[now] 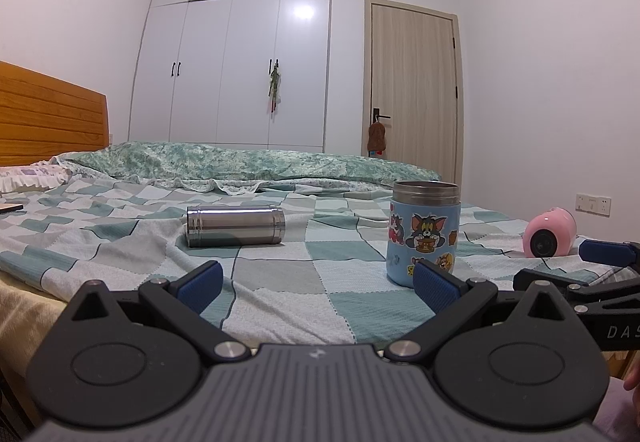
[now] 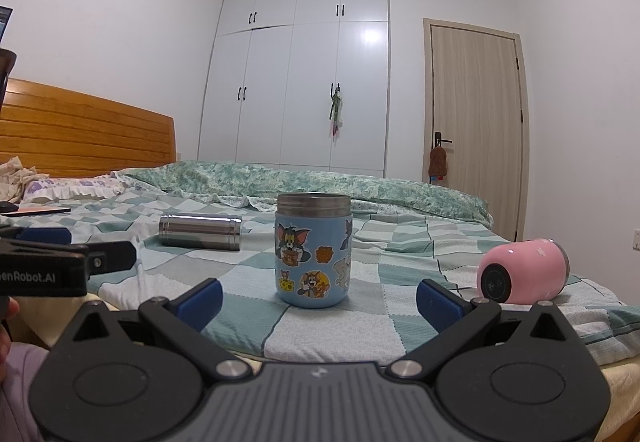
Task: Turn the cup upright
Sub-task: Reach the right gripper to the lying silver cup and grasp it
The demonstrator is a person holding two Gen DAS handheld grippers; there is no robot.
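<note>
Both grippers hang low at the near edge of the bed (image 1: 280,294), fingers pointing across the checked blanket, a stance that reads as waiting before a reach.

Farthest left, at about 11 o'clock from the left gripper (image 1: 316,282), the steel cup (image 1: 236,225) lies on its side, its long axis running left to right. It is a plain, polished cylinder with ridged bands near both ends, and it sinks slightly into the soft quilted blanket, which probably keeps it from rolling. The left gripper is released, its blue ribbed pads spread wide with nothing between them.

Next, at 12 o'clock from the right gripper (image 2: 318,296), the blue cup (image 2: 313,250) already stands upright, mouth up. Its body is smooth and rounded, covered in glossy cartoon cat-and-mouse stickers, with a bare metal threaded collar at the top. The right gripper is likewise released, its jaws set wider than this cup, empty.

At about 2 o'clock from the right gripper, well apart from the blue one, the pink cup (image 2: 522,270) rests on its side, its dark circular base turned toward the camera and its metal rim away. It is short, barrel-shaped and shiny.

So two cups seem left to be righted: the steel one lies nearer the left gripper, the pink one nearer the right. Smooth curved walls on a yielding blanket may slip under a loose pinch.
</note>
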